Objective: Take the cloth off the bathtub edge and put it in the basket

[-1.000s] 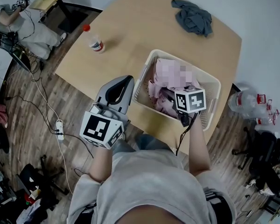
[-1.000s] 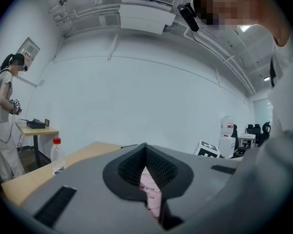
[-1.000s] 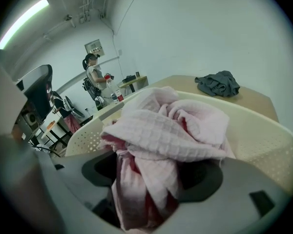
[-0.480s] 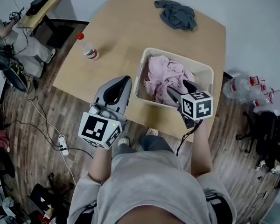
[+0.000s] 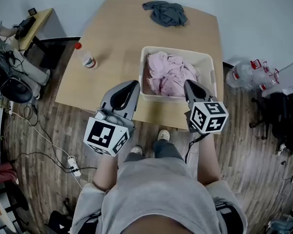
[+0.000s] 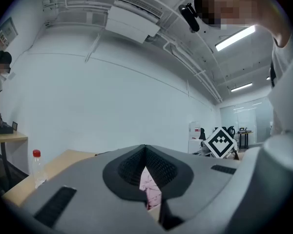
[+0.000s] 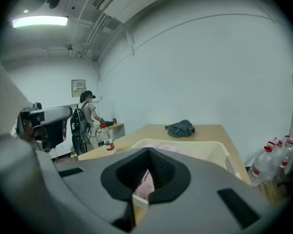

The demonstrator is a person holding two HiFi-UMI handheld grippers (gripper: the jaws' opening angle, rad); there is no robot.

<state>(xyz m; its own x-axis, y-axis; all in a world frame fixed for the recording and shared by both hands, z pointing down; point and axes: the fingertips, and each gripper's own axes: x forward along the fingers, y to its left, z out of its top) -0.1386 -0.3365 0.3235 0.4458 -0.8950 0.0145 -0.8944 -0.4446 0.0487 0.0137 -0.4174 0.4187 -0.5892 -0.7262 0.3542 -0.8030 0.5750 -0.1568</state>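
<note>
A pink cloth point(image 5: 170, 77) lies heaped inside the cream basket point(image 5: 178, 51) on the wooden table point(image 5: 112, 38). My right gripper point(image 5: 189, 85) hovers just short of the basket's near right corner, jaws shut and empty. At the basket's near left, over the table's front edge, my left gripper point(image 5: 132, 85) is also shut with nothing in it. Through the right gripper view's shut jaws point(image 7: 147, 156) a sliver of pink cloth point(image 7: 146, 182) shows, with the basket point(image 7: 205, 150) beyond. The left gripper point(image 6: 145, 152) view shows the same pink cloth point(image 6: 149, 189) past its tips.
A grey cloth point(image 5: 165, 12) lies at the table's far edge. A red-capped bottle point(image 5: 86, 58) stands on the table's left side. Water bottles point(image 5: 244, 74) sit on the floor at right. A person point(image 7: 85, 116) stands at a desk off to the left; a power strip point(image 5: 73, 165) and cables lie on the floor.
My right gripper has pulled back out of the basket toward me and gone from open to shut, leaving the pink cloth in the basket. The left gripper has barely moved.
</note>
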